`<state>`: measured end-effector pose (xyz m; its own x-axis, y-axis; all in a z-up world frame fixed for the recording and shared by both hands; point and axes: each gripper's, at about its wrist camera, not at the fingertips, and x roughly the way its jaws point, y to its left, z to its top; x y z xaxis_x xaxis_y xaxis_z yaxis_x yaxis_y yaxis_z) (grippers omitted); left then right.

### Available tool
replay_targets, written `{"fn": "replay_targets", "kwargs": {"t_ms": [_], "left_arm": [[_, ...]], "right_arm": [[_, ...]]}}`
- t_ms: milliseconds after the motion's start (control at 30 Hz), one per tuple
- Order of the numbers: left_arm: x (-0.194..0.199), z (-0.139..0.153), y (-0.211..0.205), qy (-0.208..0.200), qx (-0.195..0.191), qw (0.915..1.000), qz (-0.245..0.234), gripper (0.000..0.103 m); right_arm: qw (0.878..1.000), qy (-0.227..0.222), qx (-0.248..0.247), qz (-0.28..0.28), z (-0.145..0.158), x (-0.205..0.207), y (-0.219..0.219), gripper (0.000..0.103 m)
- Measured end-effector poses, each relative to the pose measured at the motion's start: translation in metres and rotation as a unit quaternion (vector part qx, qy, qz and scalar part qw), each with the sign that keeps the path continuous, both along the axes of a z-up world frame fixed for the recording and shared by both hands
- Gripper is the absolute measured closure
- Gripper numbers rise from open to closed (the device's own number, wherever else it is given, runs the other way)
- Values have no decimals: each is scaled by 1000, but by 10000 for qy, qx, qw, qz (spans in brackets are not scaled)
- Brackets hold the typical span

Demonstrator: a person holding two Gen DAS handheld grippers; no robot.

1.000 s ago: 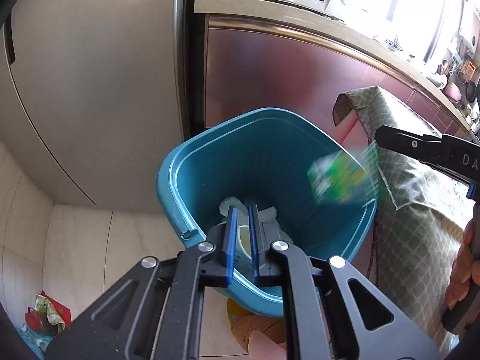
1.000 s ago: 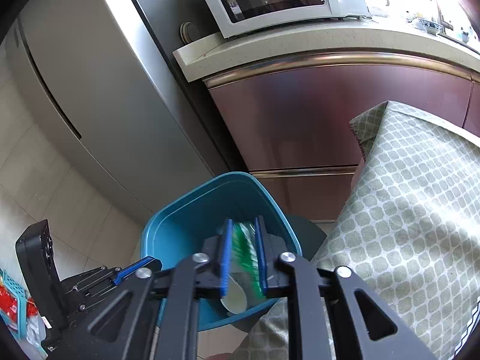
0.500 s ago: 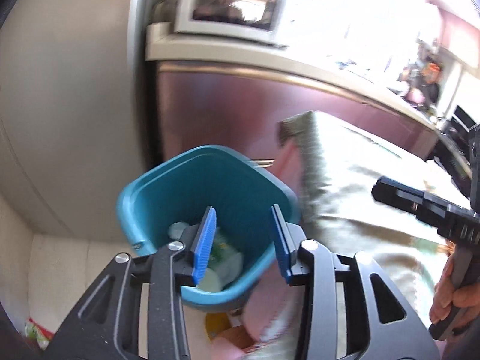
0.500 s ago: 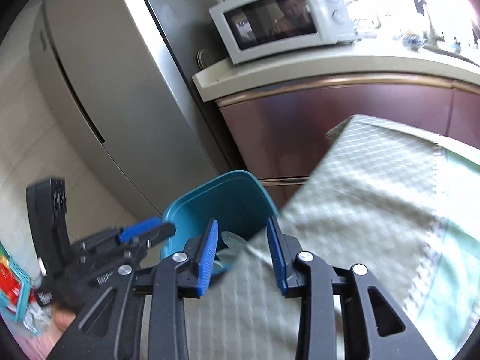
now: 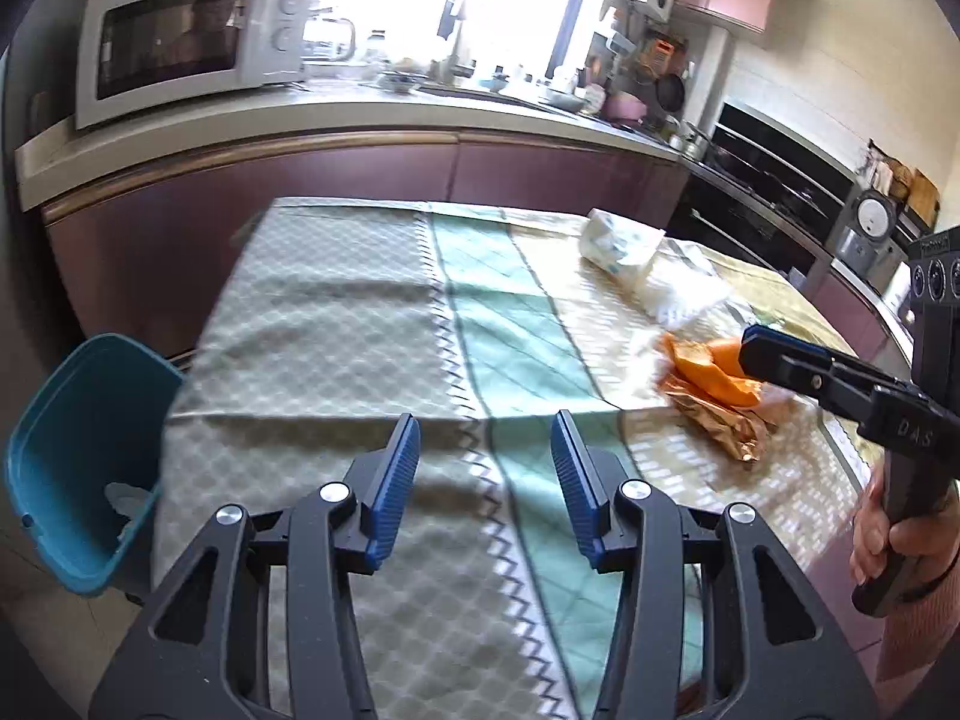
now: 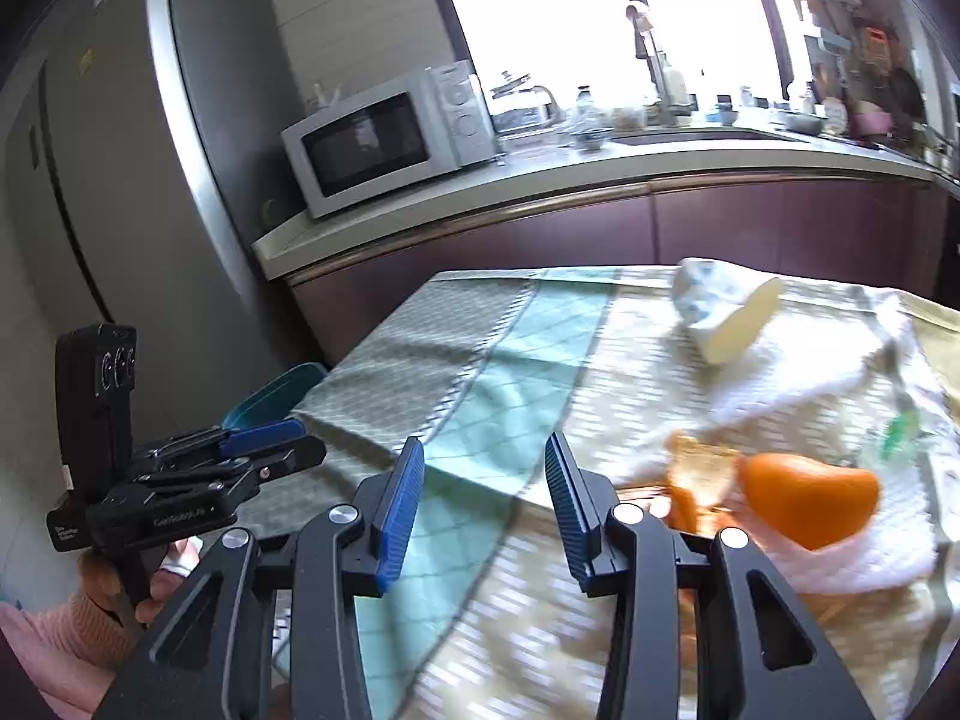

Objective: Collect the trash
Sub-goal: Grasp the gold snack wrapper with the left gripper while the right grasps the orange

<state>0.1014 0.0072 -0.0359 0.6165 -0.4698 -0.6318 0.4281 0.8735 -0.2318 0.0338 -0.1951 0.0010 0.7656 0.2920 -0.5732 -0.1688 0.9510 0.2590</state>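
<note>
Trash lies on the far right of the table's patterned cloth (image 5: 372, 324): orange peel (image 5: 711, 369) (image 6: 807, 501), a crumpled gold wrapper (image 5: 720, 420), a tipped paper cup (image 5: 621, 240) (image 6: 720, 312) and white tissue (image 5: 684, 288) (image 6: 798, 384). The teal bin (image 5: 78, 462) (image 6: 273, 393) stands off the table's left edge with some trash inside. My left gripper (image 5: 486, 468) hovers over the cloth with its jaws opening and nothing between them. My right gripper (image 6: 483, 498), jaws opening and empty too, points at the cloth left of the peel; in the left wrist view its tip (image 5: 774, 354) is over the peel.
A kitchen counter with a microwave (image 5: 180, 42) (image 6: 390, 138) runs behind the table, a tall grey fridge (image 6: 120, 192) stands at the left, and an oven (image 5: 774, 180) is at the right. A hand (image 5: 900, 534) holds the right gripper's handle.
Both grippers let their trash drop into the teal bin, opened, and swung right from the bin to over the table. The bin now sits at the left edge of both views.
</note>
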Motion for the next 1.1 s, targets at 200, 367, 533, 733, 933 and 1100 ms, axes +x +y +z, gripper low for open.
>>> {"fn": "replay_targets", "kwargs": {"t_ms": [200,367,533,733,933,1100], "left_arm": [[-10,-12,-76,306,-41,9965,-775,58],[-14,-26,-118,630,-36,9906,-1216,58],[-5,-39,-148,1044,-2,9856,-1329,58],[9,-45,-163,1280,-78,9840,-1236,55],[16,-47,-166,1472,-213,9806,-1279,76],[15,-47,-165,1457,-311,9802,-1302,93]], "right_arm": [[9962,1,-145,-857,-6,-12,-72,56],[9937,189,-212,-1087,-20,-1,-102,54],[9936,404,-96,-1050,-37,12,-112,48],[9947,425,-47,-932,-42,18,-114,49],[9961,372,60,-804,-43,15,-116,63],[9963,321,303,-737,-41,10,-119,71]]}}
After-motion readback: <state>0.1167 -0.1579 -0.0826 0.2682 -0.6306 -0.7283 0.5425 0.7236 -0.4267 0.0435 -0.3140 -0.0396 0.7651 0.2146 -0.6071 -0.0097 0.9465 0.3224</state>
